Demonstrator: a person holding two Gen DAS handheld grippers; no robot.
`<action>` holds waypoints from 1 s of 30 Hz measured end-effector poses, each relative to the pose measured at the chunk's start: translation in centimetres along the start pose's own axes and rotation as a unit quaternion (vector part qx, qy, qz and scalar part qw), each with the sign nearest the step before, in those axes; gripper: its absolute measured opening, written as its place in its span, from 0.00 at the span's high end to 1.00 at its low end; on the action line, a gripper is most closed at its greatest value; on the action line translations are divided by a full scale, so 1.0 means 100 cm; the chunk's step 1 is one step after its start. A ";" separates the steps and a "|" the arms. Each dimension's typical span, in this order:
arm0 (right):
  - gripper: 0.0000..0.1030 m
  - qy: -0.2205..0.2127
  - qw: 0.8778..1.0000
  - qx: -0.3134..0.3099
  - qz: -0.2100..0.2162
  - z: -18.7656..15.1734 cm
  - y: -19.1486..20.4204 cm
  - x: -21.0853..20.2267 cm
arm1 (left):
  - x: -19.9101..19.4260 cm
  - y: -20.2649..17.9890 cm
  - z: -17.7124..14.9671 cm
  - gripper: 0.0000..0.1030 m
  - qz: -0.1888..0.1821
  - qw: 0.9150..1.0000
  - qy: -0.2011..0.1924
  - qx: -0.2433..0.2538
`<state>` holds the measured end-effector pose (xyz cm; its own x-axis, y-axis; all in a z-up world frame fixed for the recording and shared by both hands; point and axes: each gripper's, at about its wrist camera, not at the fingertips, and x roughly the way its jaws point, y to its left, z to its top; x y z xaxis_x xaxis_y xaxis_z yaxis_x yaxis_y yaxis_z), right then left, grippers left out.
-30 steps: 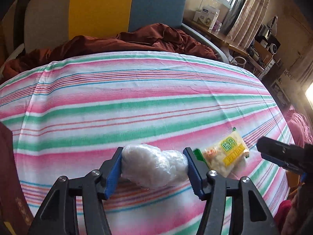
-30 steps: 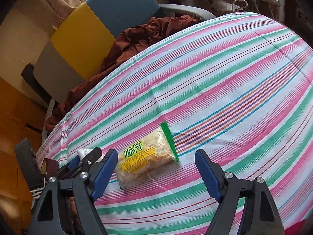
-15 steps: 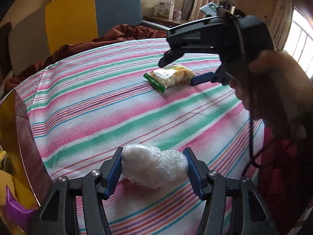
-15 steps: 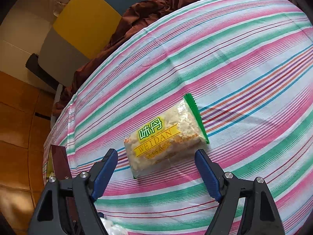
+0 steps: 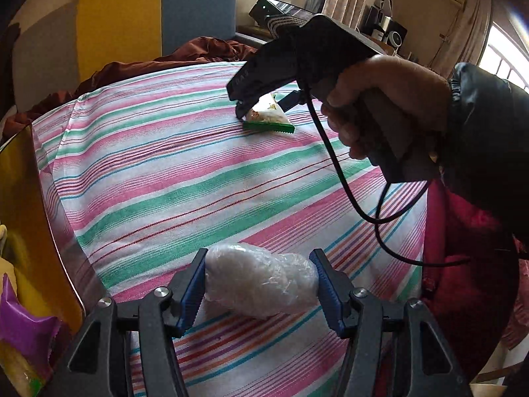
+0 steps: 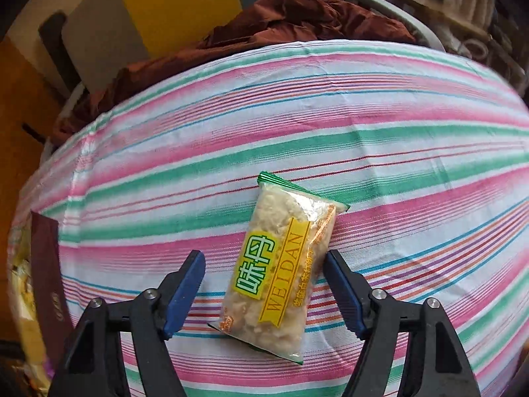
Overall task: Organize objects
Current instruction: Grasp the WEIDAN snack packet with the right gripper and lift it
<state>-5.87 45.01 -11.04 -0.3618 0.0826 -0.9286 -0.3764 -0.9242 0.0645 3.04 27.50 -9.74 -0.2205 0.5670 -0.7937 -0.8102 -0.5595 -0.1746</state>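
I am working over a bed covered by a striped sheet (image 5: 198, 182) in pink, green and white, with a brown quilt (image 6: 297, 23) bunched at its far end. At the left edge of the bed stands an open box (image 5: 29, 198) with a gold inner wall, holding a purple packet (image 5: 23, 327) and other wrappers — I judge this to be where things are being gathered.

My left gripper (image 5: 261, 283) is clamped on a white plastic-wrapped bundle (image 5: 261, 284), both blue pads pressing its sides, just above the sheet and near the box.

My right gripper (image 6: 264, 283) points down over a snack packet (image 6: 281, 264), yellow and green, lying flat on the sheet. Its jaws have just been closing and now straddle the packet. Neither pad is clearly pressing it yet: a gap shows on the left.

The step in hand is the pick of this packet. Next I would need to finish the squeeze across its narrow width, then lift — the wrapper looks slippery and may buckle.
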 end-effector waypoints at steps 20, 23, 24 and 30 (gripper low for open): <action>0.58 -0.028 0.995 -0.091 0.006 -0.061 0.004 -0.020 | -0.027 -0.018 -0.004 0.40 0.025 0.999 -0.041 0.022; 0.58 -0.032 0.995 -0.100 0.001 -0.060 0.004 -0.020 | -0.038 -0.019 -0.002 0.40 0.027 0.998 -0.049 0.017; 0.58 -0.033 0.994 -0.101 -0.001 -0.060 0.004 -0.020 | -0.044 -0.020 -0.003 0.40 0.030 0.998 -0.051 0.014; 0.58 -0.038 0.993 -0.110 -0.008 -0.061 0.009 -0.018 | -0.071 -0.011 0.003 0.40 0.050 0.996 -0.076 -0.004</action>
<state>-0.33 41.75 -11.54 -0.4236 0.1171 -0.8983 -0.1901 -0.9810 -0.0382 5.34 24.27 -3.81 -0.3811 0.5926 -0.7096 -0.7753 -0.6230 -0.1039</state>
